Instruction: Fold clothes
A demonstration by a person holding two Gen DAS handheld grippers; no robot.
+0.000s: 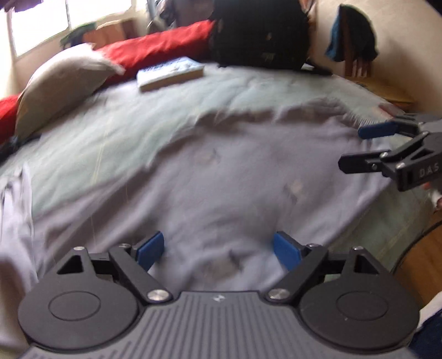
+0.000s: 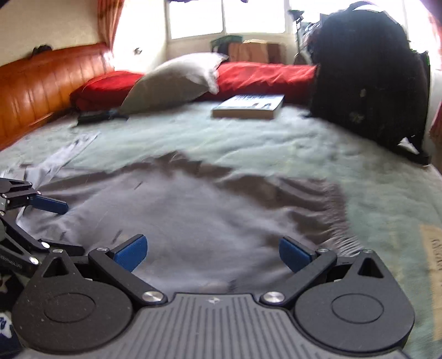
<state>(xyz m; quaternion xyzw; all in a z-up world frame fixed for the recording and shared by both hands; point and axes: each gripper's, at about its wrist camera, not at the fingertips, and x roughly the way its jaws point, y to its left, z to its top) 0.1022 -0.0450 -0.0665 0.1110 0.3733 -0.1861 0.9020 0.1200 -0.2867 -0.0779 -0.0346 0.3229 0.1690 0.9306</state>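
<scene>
A grey-lavender garment point(image 1: 221, 179) is spread flat on the pale green bedsheet point(image 1: 110, 127) of a bed, with its far edge rumpled into darker folds. In the right wrist view the same garment point(image 2: 179, 215) is seen filling the near middle of the sheet point(image 2: 373, 176). A looser part of lighter grey cloth point(image 1: 16, 215) is bunched at the garment's left edge in the left wrist view; whether it belongs to the garment cannot be told.

The left tongs point(image 1: 218, 250) are held over the near edge of the garment, their blue pads point(image 1: 150, 250) set wide apart, with nothing gripped between them. The right tongs point(image 2: 212, 254) are likewise held over the garment's near edge, spread wide and gripping nothing. In the left wrist view the right tongs point(image 1: 356, 146) are seen at the garment's right edge, also parted.

Beyond the garment a book point(image 2: 248, 106) is lying flat on the sheet. Behind the book a grey pillow point(image 2: 171, 82) is leaned against a red blanket point(image 2: 265, 74). To the right of the book a black backpack point(image 2: 367, 77) is stood upright. Far beyond the garment a window point(image 2: 226, 16) is seen, brightly lit, and to its left a wooden headboard point(image 2: 41, 85) is visible.
</scene>
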